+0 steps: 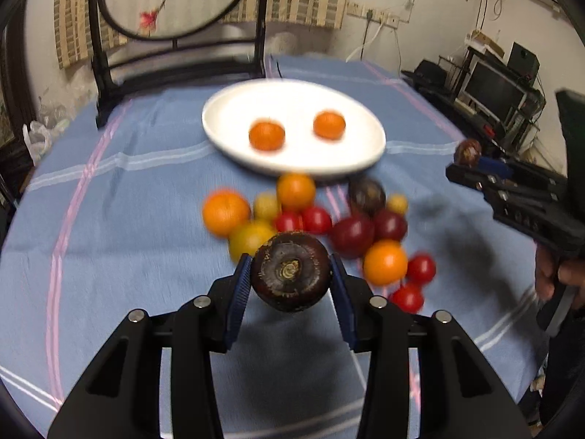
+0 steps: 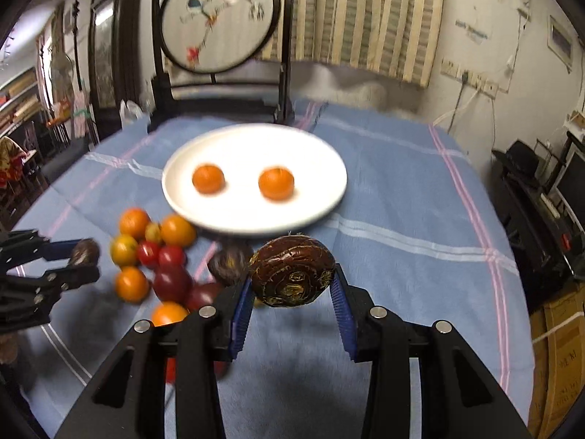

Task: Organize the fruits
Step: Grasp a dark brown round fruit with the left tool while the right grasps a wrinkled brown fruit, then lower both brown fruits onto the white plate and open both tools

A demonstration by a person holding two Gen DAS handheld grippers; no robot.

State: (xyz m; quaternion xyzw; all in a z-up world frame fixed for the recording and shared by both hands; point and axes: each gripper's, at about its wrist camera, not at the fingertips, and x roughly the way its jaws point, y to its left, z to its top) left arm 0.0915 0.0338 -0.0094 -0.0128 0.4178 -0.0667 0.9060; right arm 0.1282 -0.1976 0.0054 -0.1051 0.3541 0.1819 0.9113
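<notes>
Left wrist view: left gripper point(image 1: 291, 274), black plastic with blue ribbed fingers point(image 1: 239, 292), closed on a dark brown, round, flattened water chestnut point(image 1: 291, 270); skin rough, with a pale ringed stub facing the camera. It is held above the near tabletop, just in front of the fruit pile.

Fruit pile point(image 1: 310, 226), on the blue cloth between gripper and plate: smooth oranges, yellow and glossy red cherry tomatoes, dark red plums and one more dark chestnut, touching one another; motion-blurred.

Plate point(image 1: 226, 109), white, glossy, oval in this lens, beyond the pile. Two small oranges point(image 1: 267, 135) lie on it, apart from each other.

Tablecloth point(image 1: 128, 190), blue woven fabric with pink and white stripes, lightly creased.

Right gripper point(image 1: 471, 168), at the right edge, held in a hand point(image 1: 555, 274); it carries a second dark chestnut point(image 1: 468, 152).

Right wrist view: right gripper point(image 2: 292, 285), fingers point(image 2: 340, 303) closed on that chestnut point(image 2: 292, 274), brown with ringed scars and fibrous skin, held above the cloth near the plate's point(image 2: 175, 190) near rim. The left gripper point(image 2: 78, 259) shows at the far left beside the pile.

Far side: a round embroidered screen point(image 2: 219, 18) in a black frame, and striped curtains point(image 2: 365, 14).
</notes>
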